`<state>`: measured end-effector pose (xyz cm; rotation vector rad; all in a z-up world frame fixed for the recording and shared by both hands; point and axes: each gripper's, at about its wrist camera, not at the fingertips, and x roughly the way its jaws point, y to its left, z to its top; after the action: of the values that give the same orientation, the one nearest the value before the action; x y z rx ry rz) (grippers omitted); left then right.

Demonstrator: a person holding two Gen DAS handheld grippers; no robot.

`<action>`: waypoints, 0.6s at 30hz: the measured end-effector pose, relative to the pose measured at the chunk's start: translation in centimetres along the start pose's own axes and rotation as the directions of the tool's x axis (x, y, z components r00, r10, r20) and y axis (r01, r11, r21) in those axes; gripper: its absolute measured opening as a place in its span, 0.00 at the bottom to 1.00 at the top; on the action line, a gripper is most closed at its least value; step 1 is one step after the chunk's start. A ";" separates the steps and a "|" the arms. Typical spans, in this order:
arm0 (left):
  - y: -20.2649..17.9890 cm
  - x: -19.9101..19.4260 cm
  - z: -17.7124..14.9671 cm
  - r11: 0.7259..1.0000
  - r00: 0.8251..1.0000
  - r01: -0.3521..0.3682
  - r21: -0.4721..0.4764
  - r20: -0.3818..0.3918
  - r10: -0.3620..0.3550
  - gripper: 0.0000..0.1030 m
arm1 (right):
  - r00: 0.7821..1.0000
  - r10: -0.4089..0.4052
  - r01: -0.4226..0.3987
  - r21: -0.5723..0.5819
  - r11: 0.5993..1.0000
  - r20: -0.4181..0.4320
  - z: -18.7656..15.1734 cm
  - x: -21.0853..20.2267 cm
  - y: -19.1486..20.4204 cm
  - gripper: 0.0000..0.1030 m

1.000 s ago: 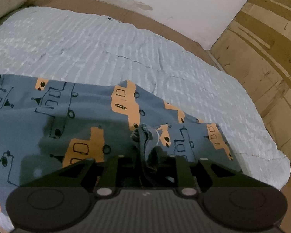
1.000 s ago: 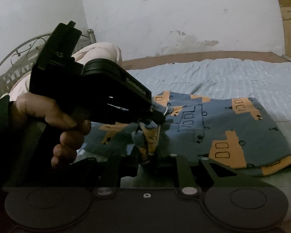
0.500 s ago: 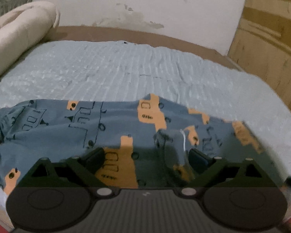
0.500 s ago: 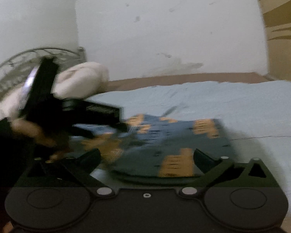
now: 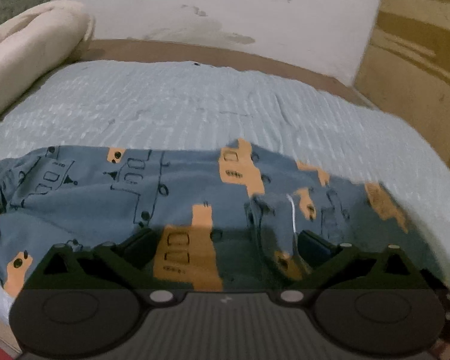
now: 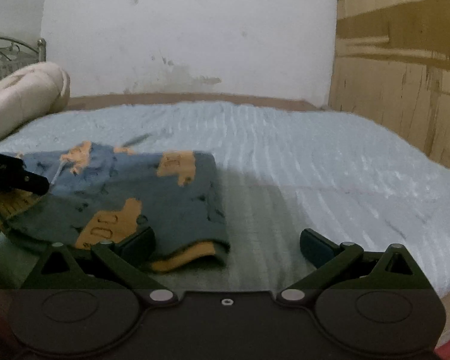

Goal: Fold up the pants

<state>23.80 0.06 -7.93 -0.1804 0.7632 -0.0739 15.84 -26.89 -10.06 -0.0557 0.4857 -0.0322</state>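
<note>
The blue pants with orange truck prints lie folded on the light blue bed cover. My left gripper is open just above the pants' near edge, with a raised fold of cloth between its fingers but not clamped. In the right wrist view the pants lie left of centre, orange cuff at the near corner. My right gripper is open and empty over that corner and the bare cover. The left gripper's tip shows at the far left edge.
A cream rolled blanket lies at the bed's left end by a metal headboard. A brown bed frame edge runs along the white wall. A wooden wardrobe stands to the right.
Both grippers opened and let go of the bunched pants cloth. Both drew back from the pants, and the right one swung to the right, away from the left gripper.
</note>
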 end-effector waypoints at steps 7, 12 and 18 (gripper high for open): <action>0.2 1.9 1.1 0.997 0.998 -0.061 -0.041 -0.013 0.061 0.99 | 1.000 0.015 -0.013 -0.091 0.996 0.023 4.7 5.1 -0.5 0.99; 0.6 2.2 0.8 0.998 0.998 -0.055 -0.030 -0.020 0.055 1.00 | 0.995 0.006 -0.015 -0.083 0.996 -0.101 6.5 11.2 -1.4 0.99; 0.4 2.0 0.4 0.998 0.998 -0.058 -0.003 -0.022 0.058 0.99 | 0.990 -0.003 -0.001 -0.029 1.000 -0.140 4.7 11.9 -2.0 0.99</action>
<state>25.55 0.29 -9.07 -0.1612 0.7901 -0.0197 28.55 -29.21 -11.35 -0.0823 0.6264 -0.0297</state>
